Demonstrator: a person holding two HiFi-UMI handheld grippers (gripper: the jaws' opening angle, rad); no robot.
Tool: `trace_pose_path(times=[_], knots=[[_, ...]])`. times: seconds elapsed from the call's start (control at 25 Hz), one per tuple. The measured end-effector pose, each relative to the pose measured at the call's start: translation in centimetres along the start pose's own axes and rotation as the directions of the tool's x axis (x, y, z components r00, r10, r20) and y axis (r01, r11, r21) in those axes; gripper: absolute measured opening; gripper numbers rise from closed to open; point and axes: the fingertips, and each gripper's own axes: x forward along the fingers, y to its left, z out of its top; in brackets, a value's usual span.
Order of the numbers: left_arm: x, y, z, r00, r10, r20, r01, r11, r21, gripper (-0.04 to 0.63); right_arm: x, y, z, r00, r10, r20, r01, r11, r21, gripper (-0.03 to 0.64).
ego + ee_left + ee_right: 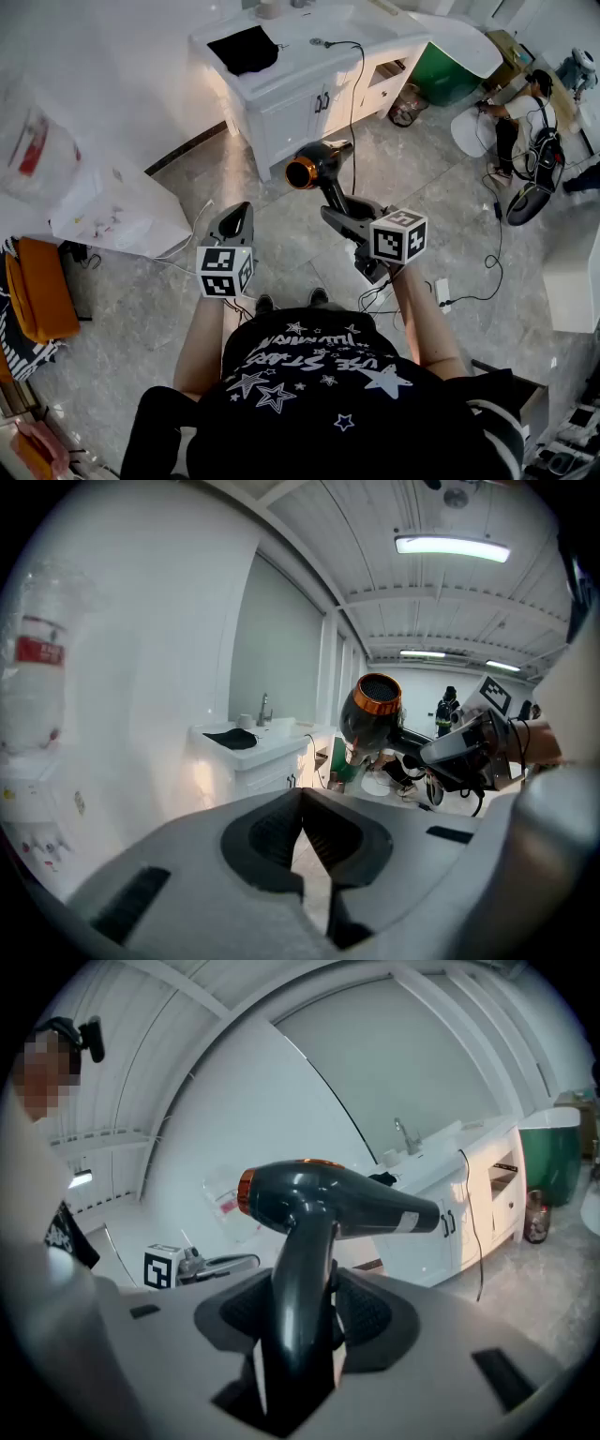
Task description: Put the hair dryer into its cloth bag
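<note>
A dark grey hair dryer (317, 166) with an orange ring at its rear hangs in the air above the floor. My right gripper (339, 214) is shut on its handle, which stands upright between the pads (298, 1312); the barrel (356, 1206) lies level above the jaws. To its left, my left gripper (238, 214) is shut with nothing in it, its pads meeting (302, 827). The black cloth bag (243, 49) lies flat on the white vanity top ahead, apart from both grippers. From the left gripper view the dryer (374, 708) and the bag (232, 739) both show.
The white vanity cabinet (300, 98) carries a black cable over its front. A green bin (448, 70) stands to its right. A person (516, 122) crouches at far right. A white box (117, 211), an orange bag (42, 286) and floor cables lie around.
</note>
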Motion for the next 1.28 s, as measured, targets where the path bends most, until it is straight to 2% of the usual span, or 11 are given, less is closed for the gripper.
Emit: trace_pose_path(times=[0.24, 0.44, 0.56, 0.72, 1.04, 1.28], knots=[[0.1, -1.1, -0.4, 1.0, 0.011, -0.013, -0.011, 1.0, -0.006, 0.011, -0.9, -0.8, -0.5, 1.0, 0.011, -0.002, -0.011, 1.0, 0.014, 0.202], [-0.5, -1.5, 0.0, 0.999, 0.039, 0.003, -0.038, 0.997, -0.069, 0.011, -1.2, -1.0, -0.4, 0.999, 0.036, -0.013, -0.036, 0.999, 0.007, 0.202], [-0.4, -3.1, 0.1, 0.997, 0.079, 0.011, -0.078, 0.994, -0.079, 0.011, -2.8, -2.4, -0.5, 0.998, 0.047, -0.031, -0.048, 0.999, -0.024, 0.202], [0.1, -5.0, 0.0, 0.996, 0.095, -0.002, -0.095, 0.994, -0.058, 0.011, -4.4, -4.0, -0.6, 0.998, 0.044, -0.05, -0.048, 0.996, -0.072, 0.202], [2.1, -2.8, 0.4, 0.994, 0.111, -0.004, -0.111, 0.992, -0.054, 0.011, -2.6, -5.7, 0.6, 0.997, 0.05, -0.053, -0.053, 0.996, -0.065, 0.202], [6.6, 0.7, 1.0, 0.995, 0.096, -0.008, -0.096, 0.995, -0.039, 0.011, -0.2, -8.5, 2.7, 0.997, 0.01, -0.071, -0.017, 0.995, -0.096, 0.203]])
